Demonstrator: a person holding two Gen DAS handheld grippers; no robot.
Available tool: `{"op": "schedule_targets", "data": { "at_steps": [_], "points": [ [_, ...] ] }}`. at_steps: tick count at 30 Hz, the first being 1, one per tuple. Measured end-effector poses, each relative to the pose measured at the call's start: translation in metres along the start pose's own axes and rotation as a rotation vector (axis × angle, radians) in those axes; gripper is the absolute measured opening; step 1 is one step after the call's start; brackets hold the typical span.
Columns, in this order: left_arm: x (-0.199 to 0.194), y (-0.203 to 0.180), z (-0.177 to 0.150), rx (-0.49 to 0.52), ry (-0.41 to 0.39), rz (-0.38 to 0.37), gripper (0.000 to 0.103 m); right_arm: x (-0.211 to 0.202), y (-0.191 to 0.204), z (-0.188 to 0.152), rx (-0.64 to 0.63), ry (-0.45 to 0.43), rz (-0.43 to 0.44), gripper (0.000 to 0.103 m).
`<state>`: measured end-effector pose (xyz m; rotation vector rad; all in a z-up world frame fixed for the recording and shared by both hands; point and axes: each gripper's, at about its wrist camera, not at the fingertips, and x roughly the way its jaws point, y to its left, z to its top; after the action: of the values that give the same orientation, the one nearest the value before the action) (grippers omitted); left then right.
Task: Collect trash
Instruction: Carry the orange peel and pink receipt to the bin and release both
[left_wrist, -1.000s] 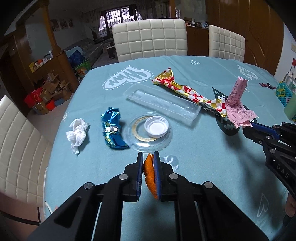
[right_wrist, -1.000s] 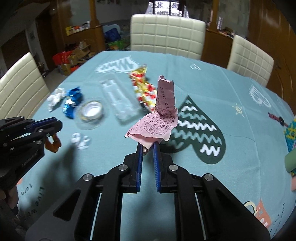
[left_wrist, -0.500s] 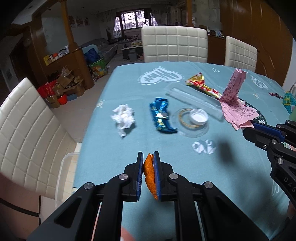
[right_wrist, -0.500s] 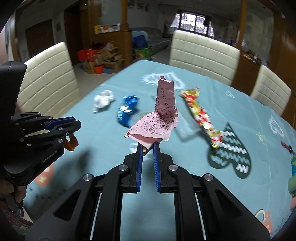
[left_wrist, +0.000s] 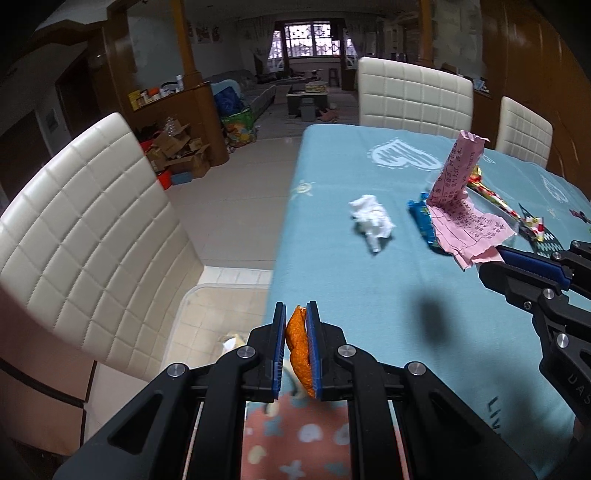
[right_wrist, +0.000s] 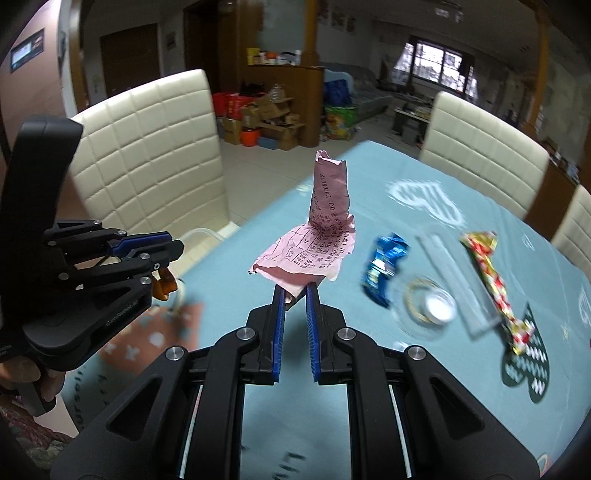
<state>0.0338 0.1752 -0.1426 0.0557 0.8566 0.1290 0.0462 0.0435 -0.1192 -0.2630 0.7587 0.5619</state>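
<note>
The left hand-held gripper (left_wrist: 296, 345) pinches a crumpled orange wrapper (left_wrist: 298, 350). At three o'clock, the right hand-held gripper (right_wrist: 295, 295) pinches a wrinkled pink paper slip (right_wrist: 314, 243).

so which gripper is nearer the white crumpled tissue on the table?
Hard to call, maybe right. The right gripper, holding the pink receipt, hangs beside the tissue; the left gripper, clamping an orange scrap, sits near the table edge.

Table edge (left_wrist: 280, 236) on the left side is open; bare cloth (left_wrist: 332, 266) lies ahead of the left gripper (left_wrist: 296, 325). White chair (left_wrist: 85, 236) crowds the gap beside the floor bin (left_wrist: 192, 299). Crumpled tissue (left_wrist: 371, 221), blue wrapper (right_wrist: 384, 269) and clear lid (right_wrist: 428, 306) clutter mid-table.
</note>
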Motion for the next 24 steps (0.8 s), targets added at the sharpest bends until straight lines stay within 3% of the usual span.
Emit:
{"op": "schedule_targets", "data": {
  "at_steps": [7,24],
  "points": [
    [0.007,0.041,-0.002,-0.038,0.002,0.028,0.012,0.016,0.032,0.019,-0.045,-0.005,0.043,0.014],
    [0.027,0.098,0.001,-0.097,0.016,0.067,0.012,0.053,0.087,0.053,-0.157,-0.019,0.133,0.01]
  ]
}}
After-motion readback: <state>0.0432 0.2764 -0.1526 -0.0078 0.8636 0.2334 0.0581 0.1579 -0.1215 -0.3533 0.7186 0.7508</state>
